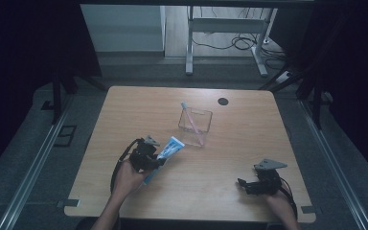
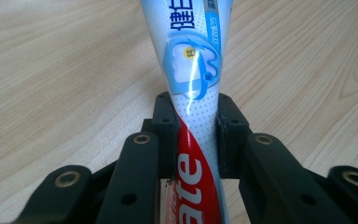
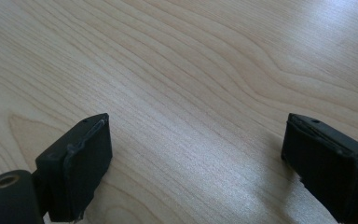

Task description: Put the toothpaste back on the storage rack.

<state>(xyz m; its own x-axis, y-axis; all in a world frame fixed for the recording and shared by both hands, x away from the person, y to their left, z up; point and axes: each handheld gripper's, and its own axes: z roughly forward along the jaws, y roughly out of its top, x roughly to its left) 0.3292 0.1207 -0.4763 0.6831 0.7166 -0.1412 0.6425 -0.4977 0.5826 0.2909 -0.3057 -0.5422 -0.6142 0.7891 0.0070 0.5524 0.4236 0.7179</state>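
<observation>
A white, blue and red toothpaste tube is clamped between the pads of my left gripper at the table's front left; the tube's blue end points toward a clear plastic cup. In the left gripper view both black jaws squeeze the toothpaste tube at its waist, and the left gripper holds it just above the wood. The clear cup stands mid-table with a pink toothbrush leaning in it. My right gripper rests at the front right, jaws wide apart over bare wood, as the right gripper view confirms.
A wooden table with a small black round hole near its far edge. Beyond it stand a white desk frame and cables on the floor. Dark curtains flank both sides.
</observation>
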